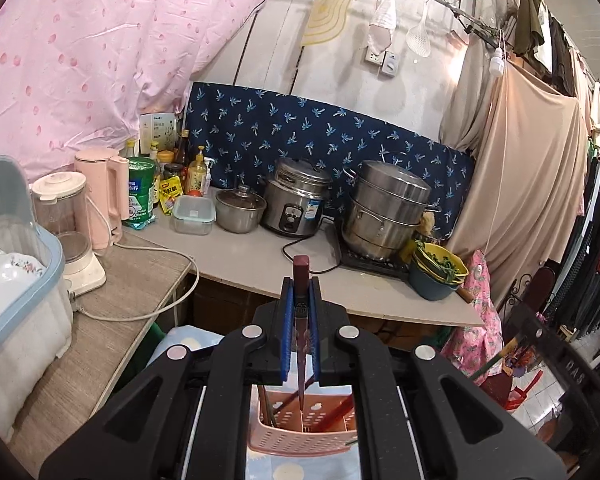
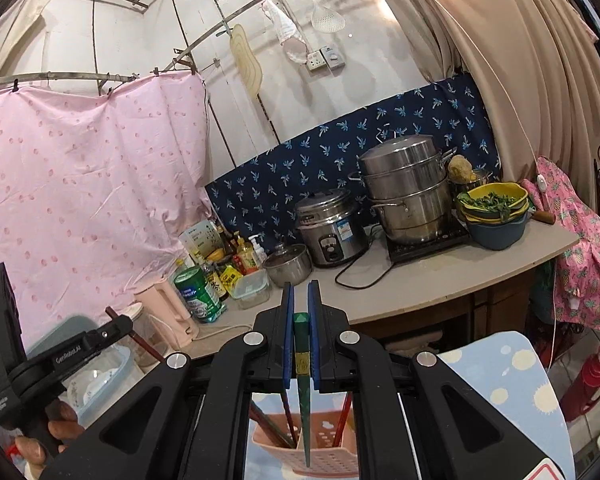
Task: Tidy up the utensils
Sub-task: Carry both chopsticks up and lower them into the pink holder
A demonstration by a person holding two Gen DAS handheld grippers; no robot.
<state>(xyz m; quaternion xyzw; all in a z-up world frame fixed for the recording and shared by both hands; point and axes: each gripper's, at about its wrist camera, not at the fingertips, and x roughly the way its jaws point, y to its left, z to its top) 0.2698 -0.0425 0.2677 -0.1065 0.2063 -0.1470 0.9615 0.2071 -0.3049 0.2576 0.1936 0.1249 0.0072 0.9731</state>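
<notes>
Over the pink slotted utensil basket [image 1: 304,428], the left gripper [image 1: 301,292] pinches a dark red chopstick [image 1: 301,276] upright, the right gripper [image 2: 301,300] a green one [image 2: 302,344], apparently another chopstick; only the right view shows the hand [image 2: 54,430].

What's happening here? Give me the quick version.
A person is sorting chopsticks with a hand-held gripper in each hand. The left gripper is shut on a dark red chopstick, and the right gripper is shut on a green chopstick. Both are held above a pink basket that already has several chopsticks standing in it, beside the kitchen counter.
</notes>
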